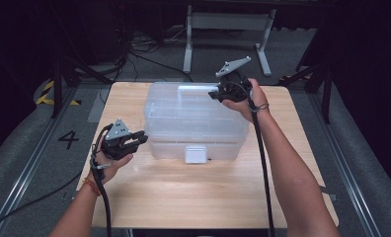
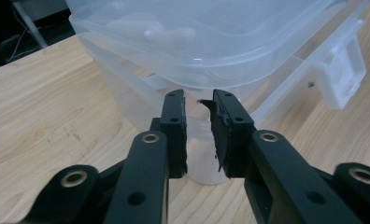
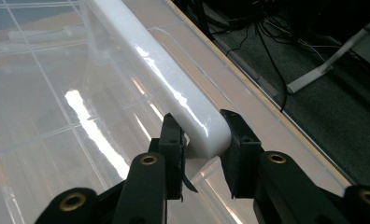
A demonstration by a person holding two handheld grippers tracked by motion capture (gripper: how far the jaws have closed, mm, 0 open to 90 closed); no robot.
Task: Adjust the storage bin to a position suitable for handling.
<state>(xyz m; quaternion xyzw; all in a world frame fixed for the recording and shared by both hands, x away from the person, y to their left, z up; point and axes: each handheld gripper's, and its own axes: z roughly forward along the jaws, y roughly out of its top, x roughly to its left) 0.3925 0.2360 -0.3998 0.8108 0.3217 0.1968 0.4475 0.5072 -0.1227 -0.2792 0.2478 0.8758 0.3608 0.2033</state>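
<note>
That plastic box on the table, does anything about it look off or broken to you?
Nothing looks broken. The clear plastic box sits upright on the wooden table, but its lid looks slightly raised above the rim on one side. The right gripper has its fingers around the lid's white edge bar. No spill or crack shows.

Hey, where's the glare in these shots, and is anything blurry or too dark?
High view: the table is evenly lit and the room behind is nearly black. Right gripper view: bright streaks of glare on the white handle and the clear lid. Left gripper view: a small highlight on the bin; the nearest parts of the gripper look soft.
</note>
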